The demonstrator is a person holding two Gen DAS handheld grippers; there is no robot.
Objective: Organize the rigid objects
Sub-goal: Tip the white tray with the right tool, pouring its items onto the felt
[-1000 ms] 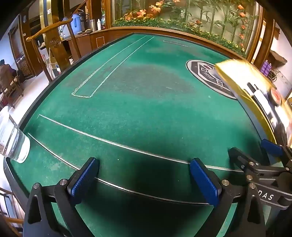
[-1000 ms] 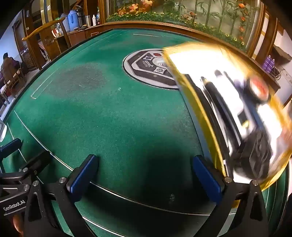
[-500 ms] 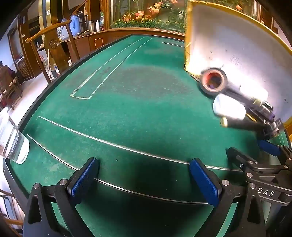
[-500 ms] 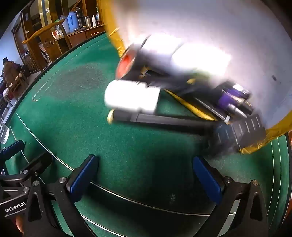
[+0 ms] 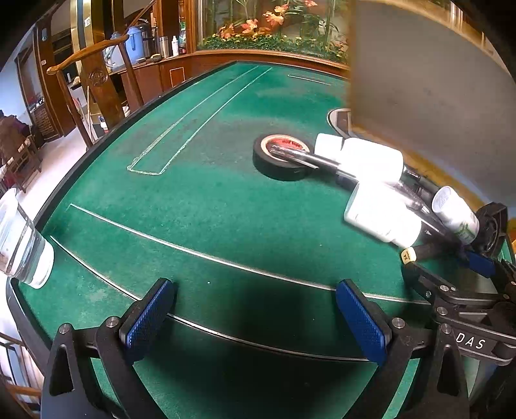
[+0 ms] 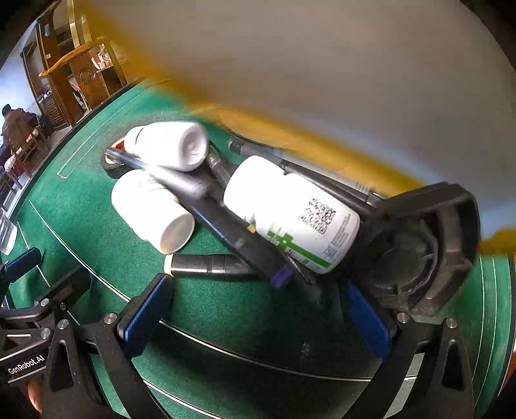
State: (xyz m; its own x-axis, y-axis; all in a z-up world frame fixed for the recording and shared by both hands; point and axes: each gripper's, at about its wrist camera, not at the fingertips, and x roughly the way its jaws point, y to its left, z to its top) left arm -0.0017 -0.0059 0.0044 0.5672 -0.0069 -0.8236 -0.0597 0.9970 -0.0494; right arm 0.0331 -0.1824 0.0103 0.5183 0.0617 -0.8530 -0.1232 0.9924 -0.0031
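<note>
Bottles spilled out, tray blurred

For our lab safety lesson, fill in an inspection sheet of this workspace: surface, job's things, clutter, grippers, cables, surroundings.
Surface: green felt table with white lines.
Job's things: three white bottles, black tape roll, pens and a black fan-like part, heaped touching one another.
Clutter: glass of water at the table's left edge; blurred yellow-rimmed tray tilted above the heap.
Grippers: left gripper and right gripper open, holding nothing.
Cables: nothing seen.
Surroundings: wooden chair, flower planter, seated person.
</note>
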